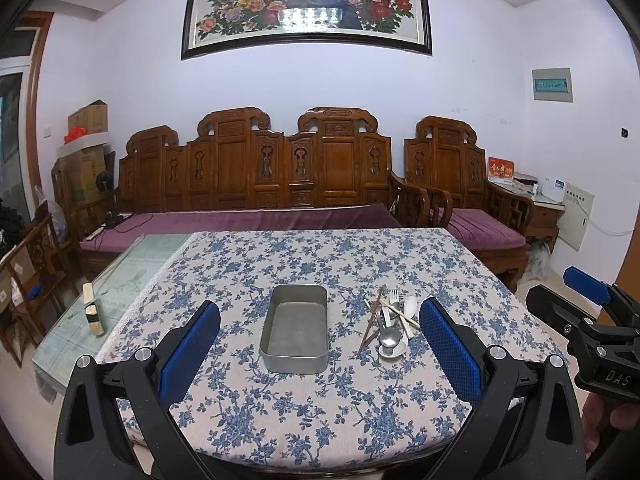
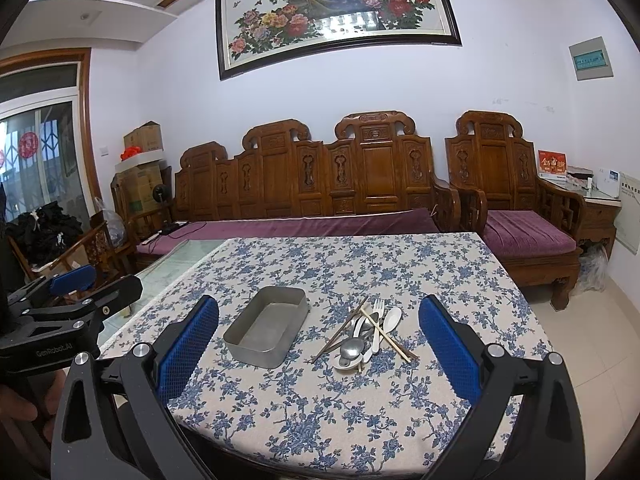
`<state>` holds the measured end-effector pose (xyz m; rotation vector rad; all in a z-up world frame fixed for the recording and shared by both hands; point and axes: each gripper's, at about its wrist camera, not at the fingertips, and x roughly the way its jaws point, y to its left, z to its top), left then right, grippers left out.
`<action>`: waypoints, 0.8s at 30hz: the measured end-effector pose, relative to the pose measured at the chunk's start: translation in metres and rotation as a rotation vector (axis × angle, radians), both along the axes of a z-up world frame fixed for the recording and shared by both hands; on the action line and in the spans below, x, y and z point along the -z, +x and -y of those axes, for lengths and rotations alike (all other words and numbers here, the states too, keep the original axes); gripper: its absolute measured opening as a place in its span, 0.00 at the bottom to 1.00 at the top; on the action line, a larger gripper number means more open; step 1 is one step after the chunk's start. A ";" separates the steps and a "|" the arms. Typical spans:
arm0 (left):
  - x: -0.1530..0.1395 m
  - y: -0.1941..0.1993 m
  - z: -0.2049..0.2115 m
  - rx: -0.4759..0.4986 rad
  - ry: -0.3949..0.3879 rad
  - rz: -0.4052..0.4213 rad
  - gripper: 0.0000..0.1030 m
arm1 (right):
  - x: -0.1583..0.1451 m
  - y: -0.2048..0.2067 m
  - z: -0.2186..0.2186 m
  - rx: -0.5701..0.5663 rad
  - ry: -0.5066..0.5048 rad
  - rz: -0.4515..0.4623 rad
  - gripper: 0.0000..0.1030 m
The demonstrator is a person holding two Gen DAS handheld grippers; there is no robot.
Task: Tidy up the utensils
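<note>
- The table [image 1: 320,432] fills the lower half of both views, covered by a blue-flowered cloth [image 2: 360,420].
- A carved wooden sofa [image 1: 256,172] with a purple cushion stands behind it against the wall, under a framed peacock painting [image 1: 308,4].
- The left gripper [image 1: 320,344] hangs above the near table edge, jaws spread wide with nothing between them.
- The right gripper [image 2: 320,344] hangs likewise, jaws spread wide and holding nothing.
- A metal tin [image 1: 296,328] sits mid-table with nothing in it.
- The utensils [image 1: 390,324] lie in a crossed heap just right of the tin: chopsticks [image 2: 386,334], a fork [image 2: 378,308], a white spoon [image 2: 390,320] and a steel spoon [image 2: 352,348].
</note>
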<state>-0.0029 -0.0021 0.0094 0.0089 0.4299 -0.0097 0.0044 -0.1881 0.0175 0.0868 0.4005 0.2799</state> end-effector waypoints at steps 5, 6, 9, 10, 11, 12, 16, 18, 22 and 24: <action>0.000 0.001 0.000 -0.001 0.000 0.003 0.94 | 0.000 0.000 0.000 0.000 0.000 0.000 0.98; 0.000 0.001 0.000 0.000 0.000 0.002 0.94 | 0.000 0.000 0.001 -0.001 0.000 0.000 0.98; 0.000 0.000 0.000 0.000 0.001 0.004 0.94 | 0.000 0.000 0.002 -0.001 0.000 0.000 0.98; -0.001 0.001 0.001 0.001 0.001 0.006 0.94 | 0.000 0.000 0.001 -0.001 0.000 0.001 0.98; -0.001 0.001 0.001 0.000 0.001 0.006 0.94 | -0.001 0.000 0.000 0.000 -0.001 0.001 0.98; -0.001 0.001 0.001 0.000 0.002 0.007 0.94 | -0.003 -0.002 -0.002 -0.001 -0.001 0.001 0.98; -0.002 -0.001 0.001 0.001 -0.001 0.012 0.94 | -0.004 -0.002 -0.003 -0.001 -0.001 0.002 0.98; -0.001 -0.001 0.001 0.002 0.000 0.013 0.94 | -0.004 -0.002 -0.003 -0.001 -0.001 0.002 0.98; -0.001 -0.002 0.001 0.002 -0.001 0.014 0.94 | -0.005 -0.003 0.001 -0.001 -0.001 0.002 0.98; -0.001 -0.002 0.001 0.003 -0.001 0.015 0.94 | -0.005 -0.003 0.000 -0.001 -0.001 0.003 0.98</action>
